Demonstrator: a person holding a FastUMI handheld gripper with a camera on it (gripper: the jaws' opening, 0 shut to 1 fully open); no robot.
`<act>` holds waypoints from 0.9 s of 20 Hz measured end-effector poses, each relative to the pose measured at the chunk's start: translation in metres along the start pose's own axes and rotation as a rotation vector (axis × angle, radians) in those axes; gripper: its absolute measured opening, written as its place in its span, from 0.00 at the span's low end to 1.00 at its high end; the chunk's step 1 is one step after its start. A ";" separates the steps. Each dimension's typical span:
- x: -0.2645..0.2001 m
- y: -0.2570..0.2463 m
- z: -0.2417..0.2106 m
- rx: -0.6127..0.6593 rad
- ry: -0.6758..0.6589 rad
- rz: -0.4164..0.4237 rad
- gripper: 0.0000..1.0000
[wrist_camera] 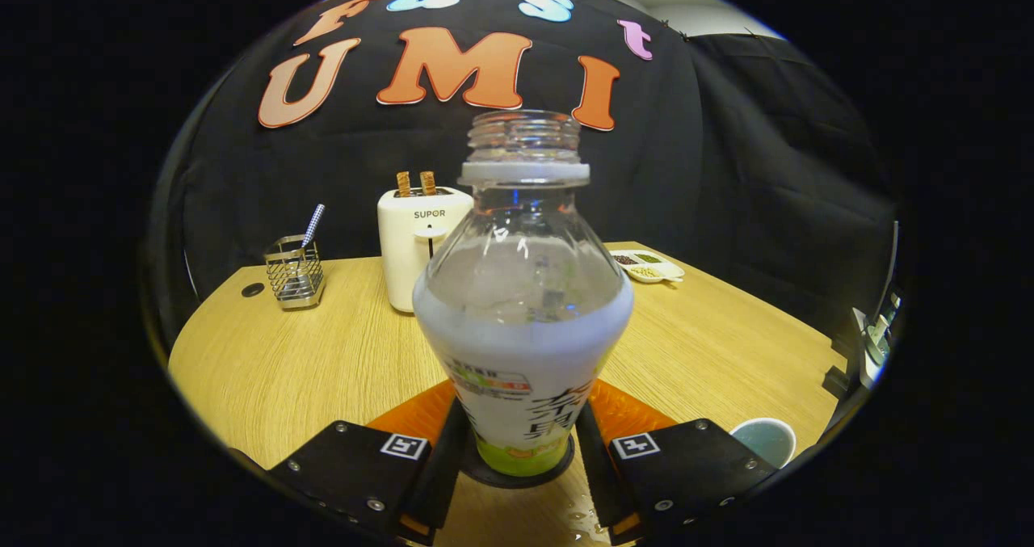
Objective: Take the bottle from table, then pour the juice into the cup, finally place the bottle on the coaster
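Observation:
An uncapped clear bottle [521,313] with a white label and pale juice in its lower half stands upright between my fingers. Its base rests on a dark round coaster [501,474] on the wooden table [307,369]. My gripper [521,450] is shut on the bottle's lower part, with a finger pressed against each side. A pale cup [763,439] stands on the table to the right, just beyond the right finger.
A white toaster [416,244] with two slices in it stands behind the bottle. A wire utensil holder [295,276] is far left, and a small divided dish [646,266] far right. A few droplets [582,519] lie on the table by the right finger.

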State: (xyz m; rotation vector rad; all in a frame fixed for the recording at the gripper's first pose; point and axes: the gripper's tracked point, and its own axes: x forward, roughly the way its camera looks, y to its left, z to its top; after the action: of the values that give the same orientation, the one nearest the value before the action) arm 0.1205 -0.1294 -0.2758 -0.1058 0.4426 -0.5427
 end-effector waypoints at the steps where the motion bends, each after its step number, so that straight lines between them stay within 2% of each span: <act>1: -0.001 -0.001 0.002 -0.007 -0.007 -0.006 0.69; 6: -0.017 0.003 0.016 0.006 -0.044 0.042 0.97; 13: -0.070 0.004 0.065 0.094 -0.152 0.157 0.97; 18: -0.128 -0.004 0.119 0.082 -0.270 0.198 0.97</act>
State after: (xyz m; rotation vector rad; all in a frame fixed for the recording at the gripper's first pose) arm 0.0724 -0.0687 -0.1187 -0.0541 0.1645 -0.3445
